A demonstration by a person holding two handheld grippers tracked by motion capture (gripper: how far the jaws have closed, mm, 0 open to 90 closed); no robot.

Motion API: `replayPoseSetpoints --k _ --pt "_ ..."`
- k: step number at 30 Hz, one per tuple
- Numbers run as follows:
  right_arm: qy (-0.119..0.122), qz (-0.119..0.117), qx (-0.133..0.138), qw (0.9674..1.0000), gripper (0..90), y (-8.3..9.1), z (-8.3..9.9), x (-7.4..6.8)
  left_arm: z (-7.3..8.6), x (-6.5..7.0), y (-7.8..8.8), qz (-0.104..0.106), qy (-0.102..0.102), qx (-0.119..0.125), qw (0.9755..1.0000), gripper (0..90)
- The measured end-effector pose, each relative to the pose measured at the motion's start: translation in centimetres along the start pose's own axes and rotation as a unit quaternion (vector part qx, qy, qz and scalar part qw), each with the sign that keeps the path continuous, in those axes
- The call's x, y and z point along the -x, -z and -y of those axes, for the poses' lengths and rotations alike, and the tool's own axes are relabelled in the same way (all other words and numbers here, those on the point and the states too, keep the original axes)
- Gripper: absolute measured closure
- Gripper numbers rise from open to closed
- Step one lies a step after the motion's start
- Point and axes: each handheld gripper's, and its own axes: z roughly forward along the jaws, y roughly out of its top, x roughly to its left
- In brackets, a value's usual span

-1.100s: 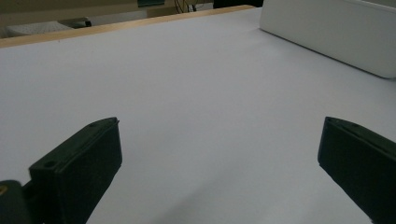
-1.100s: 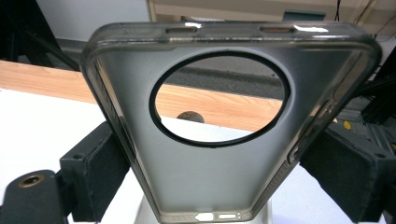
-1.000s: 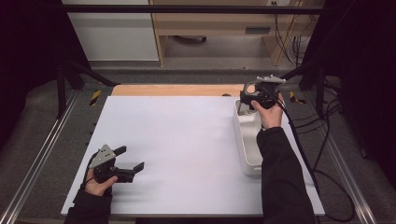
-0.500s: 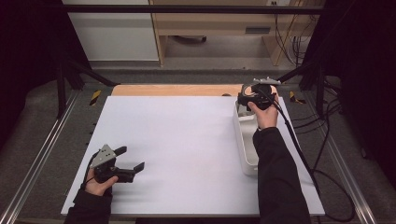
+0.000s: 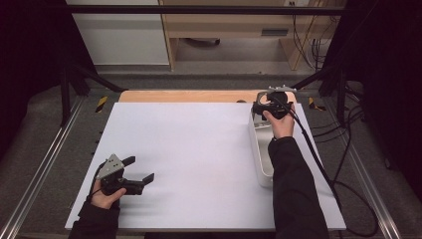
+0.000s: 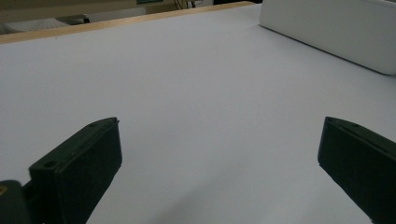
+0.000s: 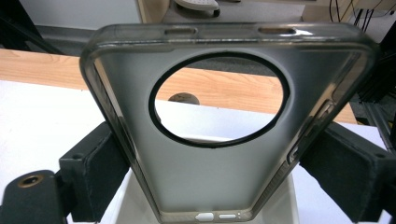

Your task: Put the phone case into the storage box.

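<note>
We have the translucent phone case (image 7: 224, 135) clamped in our right gripper (image 5: 268, 107) above the white bin (image 5: 260, 149); our left gripper (image 5: 134, 172) waits agape. Next, we judge, carry it clear.

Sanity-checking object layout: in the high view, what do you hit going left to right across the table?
Left claw, open over the white table sheet → long white plastic tray → right claw gripping a translucent grey phone case.
</note>
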Motion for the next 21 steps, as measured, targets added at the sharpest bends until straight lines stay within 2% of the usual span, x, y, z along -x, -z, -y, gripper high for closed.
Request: replayPoseSetpoints --k 21 --pt "-0.005 0.012 -0.006 0.9999 11.3 -1.2 0.7 -0.1 0.0 0.0 0.0 0.0 -0.001 -0.001 1.0 0.0"
